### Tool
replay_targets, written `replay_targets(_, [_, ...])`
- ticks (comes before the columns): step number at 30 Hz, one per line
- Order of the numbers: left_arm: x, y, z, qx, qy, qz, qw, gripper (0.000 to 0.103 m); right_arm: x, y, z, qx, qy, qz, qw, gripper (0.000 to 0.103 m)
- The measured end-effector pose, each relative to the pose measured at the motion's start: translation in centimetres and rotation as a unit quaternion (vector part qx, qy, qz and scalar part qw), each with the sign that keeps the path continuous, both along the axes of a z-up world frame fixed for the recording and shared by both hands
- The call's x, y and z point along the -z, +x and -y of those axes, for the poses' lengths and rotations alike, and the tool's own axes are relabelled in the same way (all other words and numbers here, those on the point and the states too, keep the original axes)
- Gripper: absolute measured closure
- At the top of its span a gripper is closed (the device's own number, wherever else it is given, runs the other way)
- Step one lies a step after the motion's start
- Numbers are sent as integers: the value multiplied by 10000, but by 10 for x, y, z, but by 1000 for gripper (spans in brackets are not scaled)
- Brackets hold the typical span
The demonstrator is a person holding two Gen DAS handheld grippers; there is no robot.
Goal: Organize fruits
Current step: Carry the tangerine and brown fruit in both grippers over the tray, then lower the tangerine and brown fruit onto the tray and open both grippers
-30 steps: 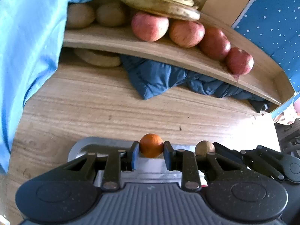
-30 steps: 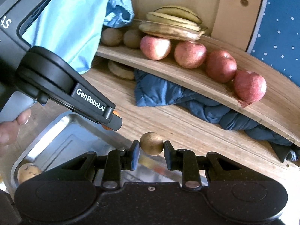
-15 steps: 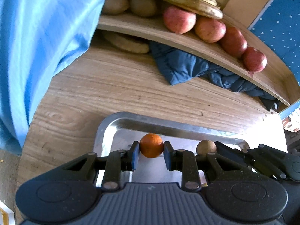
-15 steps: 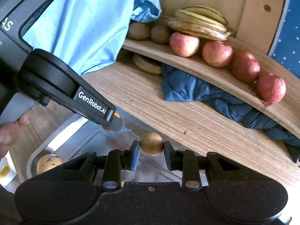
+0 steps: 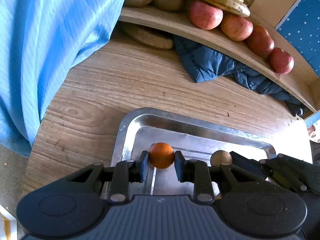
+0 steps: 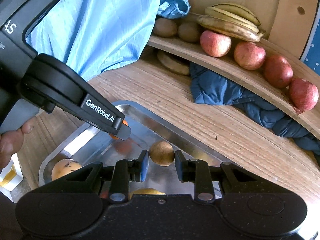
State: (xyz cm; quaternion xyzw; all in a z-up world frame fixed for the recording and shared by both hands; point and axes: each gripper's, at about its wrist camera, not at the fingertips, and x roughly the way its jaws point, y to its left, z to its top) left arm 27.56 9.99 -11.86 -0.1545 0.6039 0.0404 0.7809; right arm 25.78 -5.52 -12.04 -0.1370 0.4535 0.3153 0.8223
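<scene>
Wood-grain surface (image 5: pixel 124 84) fills the middle of both views, and your two hand-held grippers sit at the bottom of their frames over a metal tray (image 5: pixel 128 128). Your left hand-held gripper (image 5: pixel 161 162) is clamped on a small orange fruit (image 5: pixel 161 155), its blue pads pressed to either side of it, low centre in the left wrist view. Your right hand-held gripper (image 6: pixel 162 162) is closed on a round brown fruit (image 6: pixel 162 153), which shows in the left wrist view too, just right of the orange one. In the right wrist view your left hand-held gripper crosses from the upper left down toward the tray, its tip hiding most of the orange fruit, with your left hand (image 6: pixel 10 140) at the left edge. Another yellowish fruit (image 6: pixel 65 167) lies in the tray's lower-left corner, partly hidden behind the gripper body. Beyond the tray, toward the upper right, a curved wooden shelf (image 6: pixel 230 66) carries four red apples (image 6: pixel 215 43) in a row, bananas (image 6: pixel 230 25) behind them, and brown kiwis (image 6: pixel 165 27) at its left end. Under the shelf a dark blue cloth (image 6: pixel 216 88) is bunched on the surface. Light blue fabric (image 5: pixel 50 40) hangs across the upper left.
</scene>
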Motion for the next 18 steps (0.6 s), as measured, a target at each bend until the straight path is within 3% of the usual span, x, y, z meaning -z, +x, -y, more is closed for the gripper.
replay_targets(18, [9, 5, 2, 77, 49, -115, 9999, 73, 15, 6, 2, 60, -29, -185, 9998, 73])
